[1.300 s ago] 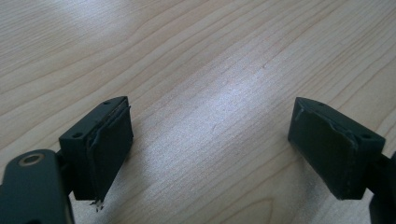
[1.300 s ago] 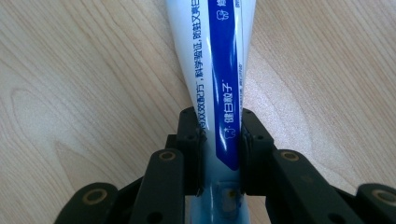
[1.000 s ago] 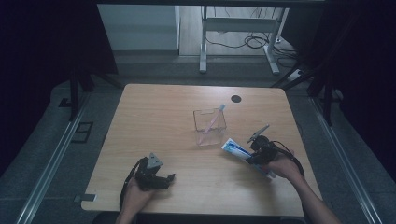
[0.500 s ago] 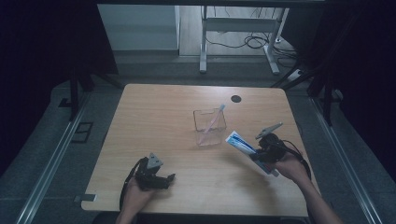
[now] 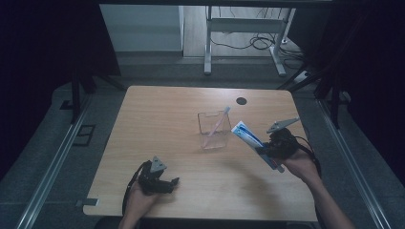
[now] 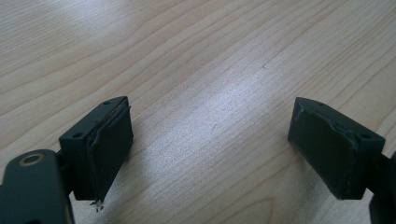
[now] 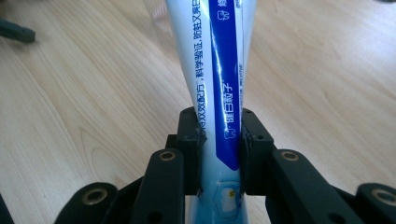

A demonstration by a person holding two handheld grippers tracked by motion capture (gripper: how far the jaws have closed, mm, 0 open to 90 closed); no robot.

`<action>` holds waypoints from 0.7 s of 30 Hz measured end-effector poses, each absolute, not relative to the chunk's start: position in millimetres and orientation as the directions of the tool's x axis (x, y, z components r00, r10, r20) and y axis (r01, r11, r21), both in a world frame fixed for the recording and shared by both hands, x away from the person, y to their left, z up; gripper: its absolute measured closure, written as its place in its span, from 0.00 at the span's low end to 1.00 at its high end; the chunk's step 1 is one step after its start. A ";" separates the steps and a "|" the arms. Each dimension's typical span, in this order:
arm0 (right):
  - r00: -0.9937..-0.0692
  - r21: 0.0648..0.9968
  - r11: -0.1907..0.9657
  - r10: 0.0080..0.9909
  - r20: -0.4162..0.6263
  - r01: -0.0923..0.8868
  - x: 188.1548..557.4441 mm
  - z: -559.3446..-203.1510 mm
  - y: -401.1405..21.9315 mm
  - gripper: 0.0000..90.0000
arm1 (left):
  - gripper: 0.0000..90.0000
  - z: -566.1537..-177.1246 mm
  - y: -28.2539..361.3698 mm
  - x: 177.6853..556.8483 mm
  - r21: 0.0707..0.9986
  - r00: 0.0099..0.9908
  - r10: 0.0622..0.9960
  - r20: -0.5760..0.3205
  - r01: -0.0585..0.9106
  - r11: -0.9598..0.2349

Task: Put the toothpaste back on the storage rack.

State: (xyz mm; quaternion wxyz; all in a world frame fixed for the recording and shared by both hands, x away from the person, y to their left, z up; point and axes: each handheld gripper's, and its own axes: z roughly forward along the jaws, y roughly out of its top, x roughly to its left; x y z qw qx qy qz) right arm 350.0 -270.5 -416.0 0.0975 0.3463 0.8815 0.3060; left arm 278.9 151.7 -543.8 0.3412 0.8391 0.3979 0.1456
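Note:
My right gripper (image 5: 270, 150) is shut on a blue and white toothpaste tube (image 5: 246, 135), held in the air to the right of a clear plastic cup (image 5: 212, 130). In the right gripper view the tube (image 7: 219, 70) runs up from between the two pads, which press on its sides. A thin pale toothbrush (image 5: 217, 125) leans in the cup. My left gripper (image 5: 165, 183) rests near the table's front edge at the left, open. In the left gripper view its gripper (image 6: 210, 154) stands wide over bare wood with nothing between the jaws.
The light wooden table (image 5: 157, 119) has a small dark round hole (image 5: 241, 100) near its far edge. Beyond the table stand metal desk legs (image 5: 207, 47) and cables on the floor.
My right gripper has risen with the toothpaste tube and moved a little toward the cup. The left gripper has stayed where it was.

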 end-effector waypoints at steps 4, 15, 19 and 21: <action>-0.739 0.627 0.559 0.672 0.041 0.543 351.5 -408.4 -269.6 0.82 | 0.16 -543.9 151.6 278.9 0.689 0.640 0.768 -0.028 0.569 -0.448; -0.744 0.679 0.524 0.666 0.051 0.515 361.0 -391.2 -253.6 0.82 | 0.16 -543.9 151.6 278.9 0.689 0.640 0.768 -0.027 0.568 -0.450; -0.745 0.696 0.508 0.664 0.058 0.507 366.1 -387.6 -247.1 0.82 | 0.16 -543.7 151.9 279.0 0.687 0.642 0.766 -0.025 0.567 -0.453; -0.745 0.706 0.499 0.664 0.061 0.503 369.2 -385.7 -243.4 0.82 | 0.16 -543.7 151.9 279.0 0.687 0.642 0.766 -0.025 0.567 -0.453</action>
